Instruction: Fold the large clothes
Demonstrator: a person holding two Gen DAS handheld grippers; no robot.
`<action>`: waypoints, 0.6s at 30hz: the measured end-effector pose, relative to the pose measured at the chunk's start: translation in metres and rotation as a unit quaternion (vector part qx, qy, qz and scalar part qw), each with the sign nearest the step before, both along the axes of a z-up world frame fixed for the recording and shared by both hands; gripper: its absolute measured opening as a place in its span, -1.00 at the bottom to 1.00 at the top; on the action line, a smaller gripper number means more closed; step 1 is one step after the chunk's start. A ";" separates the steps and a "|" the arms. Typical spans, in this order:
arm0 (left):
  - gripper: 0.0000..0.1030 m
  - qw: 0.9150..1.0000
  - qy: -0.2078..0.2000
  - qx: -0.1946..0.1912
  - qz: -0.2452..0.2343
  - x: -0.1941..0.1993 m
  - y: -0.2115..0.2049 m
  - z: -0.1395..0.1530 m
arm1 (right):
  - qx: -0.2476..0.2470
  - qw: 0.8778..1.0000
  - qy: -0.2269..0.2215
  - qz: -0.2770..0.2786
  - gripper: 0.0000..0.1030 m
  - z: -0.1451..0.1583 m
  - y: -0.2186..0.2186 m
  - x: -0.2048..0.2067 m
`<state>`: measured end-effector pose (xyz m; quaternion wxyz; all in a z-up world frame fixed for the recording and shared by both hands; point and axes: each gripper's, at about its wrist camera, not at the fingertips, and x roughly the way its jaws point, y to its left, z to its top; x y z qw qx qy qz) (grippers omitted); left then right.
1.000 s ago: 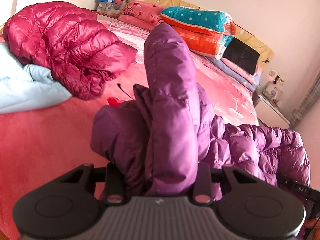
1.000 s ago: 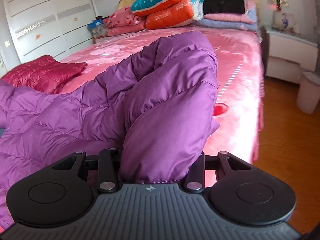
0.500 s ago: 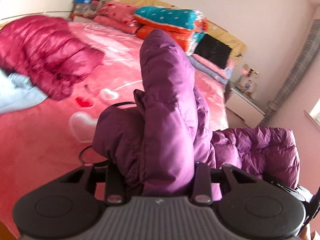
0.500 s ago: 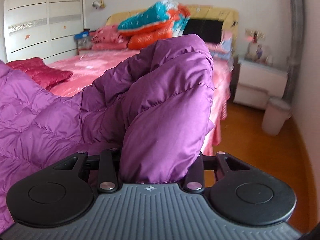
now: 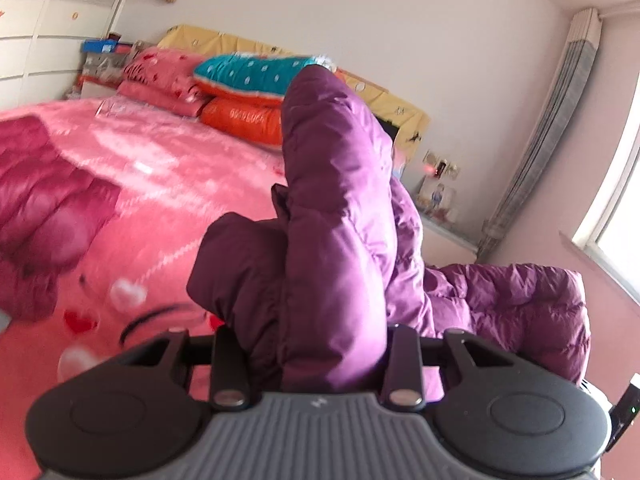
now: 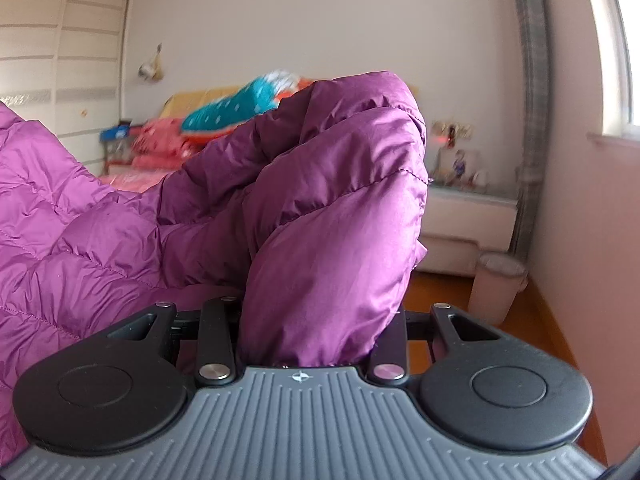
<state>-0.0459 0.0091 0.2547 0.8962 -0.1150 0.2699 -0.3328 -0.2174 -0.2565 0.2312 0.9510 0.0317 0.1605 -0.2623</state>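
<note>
A purple down jacket is bunched up between the jaws of my left gripper, which is shut on a thick fold of it. The fold stands up in front of the camera and hides the fingertips. The rest of the jacket hangs off to the right above the pink bed. In the right wrist view my right gripper is shut on another puffy fold of the same jacket. From there the quilted body stretches away to the left. The jacket is held up in the air between the two grippers.
A dark red down jacket lies on the bed's left side. Stacked pillows and quilts sit against the headboard. A white nightstand and a small bin stand by the window wall. A wardrobe is at the far left.
Both grippers have risen with the purple jacket still clamped. The bed and the red jacket have dropped lower and left in view, and more wall and window shows.
</note>
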 end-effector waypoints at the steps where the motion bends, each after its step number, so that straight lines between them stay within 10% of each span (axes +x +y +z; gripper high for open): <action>1: -0.33 1.000 -0.009 0.001 0.000 0.012 -0.006 0.003 | -0.005 1.000 -0.007 -0.004 -0.13 0.003 -0.006 0.006; 18: -0.30 0.993 -0.082 0.045 0.075 0.264 -0.110 -0.045 | -0.038 0.999 -0.012 -0.027 -0.13 -0.027 -0.172 0.308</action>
